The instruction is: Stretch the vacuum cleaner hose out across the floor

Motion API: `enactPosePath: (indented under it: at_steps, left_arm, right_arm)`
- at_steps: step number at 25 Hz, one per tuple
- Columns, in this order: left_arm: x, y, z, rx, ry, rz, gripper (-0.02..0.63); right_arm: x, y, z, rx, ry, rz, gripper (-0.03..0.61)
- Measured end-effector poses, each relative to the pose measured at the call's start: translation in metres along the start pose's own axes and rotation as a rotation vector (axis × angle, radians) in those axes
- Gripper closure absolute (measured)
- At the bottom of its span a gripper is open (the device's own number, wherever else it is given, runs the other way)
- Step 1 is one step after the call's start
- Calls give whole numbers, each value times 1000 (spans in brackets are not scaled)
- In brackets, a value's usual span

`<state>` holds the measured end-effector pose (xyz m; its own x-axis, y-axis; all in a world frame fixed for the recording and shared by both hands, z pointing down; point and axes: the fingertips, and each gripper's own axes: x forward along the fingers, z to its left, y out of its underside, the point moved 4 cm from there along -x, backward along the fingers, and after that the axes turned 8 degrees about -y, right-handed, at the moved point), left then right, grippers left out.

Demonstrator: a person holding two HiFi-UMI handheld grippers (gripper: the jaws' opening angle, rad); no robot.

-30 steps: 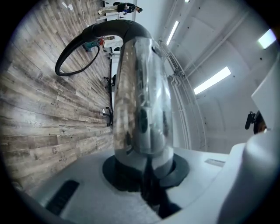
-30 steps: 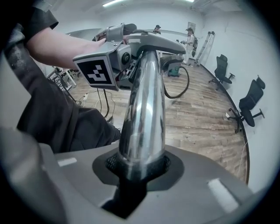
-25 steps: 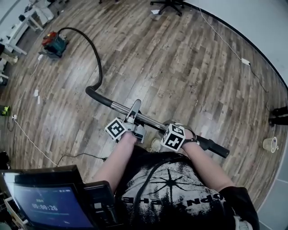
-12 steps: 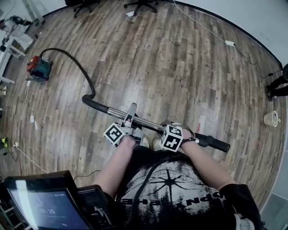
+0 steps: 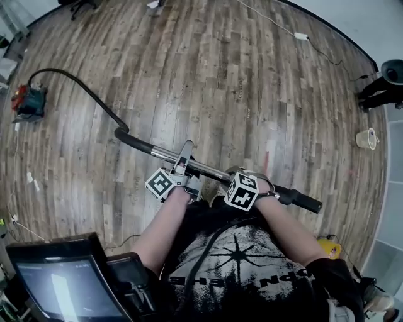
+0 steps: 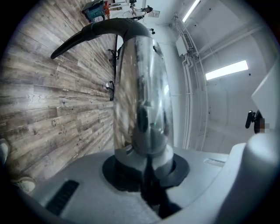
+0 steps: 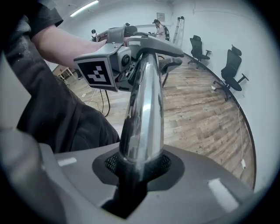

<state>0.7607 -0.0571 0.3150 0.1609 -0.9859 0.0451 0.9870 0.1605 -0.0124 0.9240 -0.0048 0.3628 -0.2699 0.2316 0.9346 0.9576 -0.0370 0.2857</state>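
Left tool (image 5: 184, 161), right tool (image 5: 239, 183): each clamped on chrome wand (image 5: 162, 153). Right tool's tips hidden beneath its marker cube (image 5: 242, 192) in head view.

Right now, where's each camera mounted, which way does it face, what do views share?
Head view: on the person's head, facing steeply down at the wood floor; shows both arms, black shirt, left gripper and right gripper clamped on the chrome wand.
Left gripper view: on the left gripper, facing along the wand toward the vacuum cleaner; no arm shows.
Right gripper view: on the right gripper, facing along the wand at the left gripper; left forearm, shirt show.
Shared: the wand, in all three.
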Motion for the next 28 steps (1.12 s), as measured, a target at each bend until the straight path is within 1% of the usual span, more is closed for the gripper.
enactPosePath:
  at_steps: [2, 5, 8, 11, 14, 17, 19, 23, 25, 28]
  left_arm:
    - [7, 4, 0, 2, -6, 14, 561]
    - [25, 11, -9, -9, 5, 20, 561]
    - [42, 28, -13, 18, 16, 10, 561]
    - [62, 53, -23, 32, 41, -17, 561]
    - [82, 79, -29, 41, 47, -61, 561]
    - [100, 101, -29, 75, 40, -116, 561]
    - [110, 115, -33, 75, 50, -147, 561]
    - [124, 129, -33, 101, 43, -191, 561]
    - [132, 134, -35, 108, 35, -199, 561]
    - [145, 136, -37, 125, 26, -188, 561]
  right_arm:
    - [-5, 5, -3, 13, 1, 2, 472]
    - [-18, 11, -16, 21, 5, 8, 472]
    - [-29, 31, -29, 7, 11, 3, 472]
    - [-46, 58, -46, -27, 21, -3, 471]
    - [-62, 86, -66, -68, 36, -12, 468]
    - [-78, 112, -88, -126, 71, -34, 451]
    - [-86, 126, -99, -171, 98, -43, 451]
    - [-94, 143, -115, -223, 109, -54, 459]
    - [-97, 149, -122, -224, 99, -66, 462]
    - [-99, 153, -130, -208, 86, -84, 463]
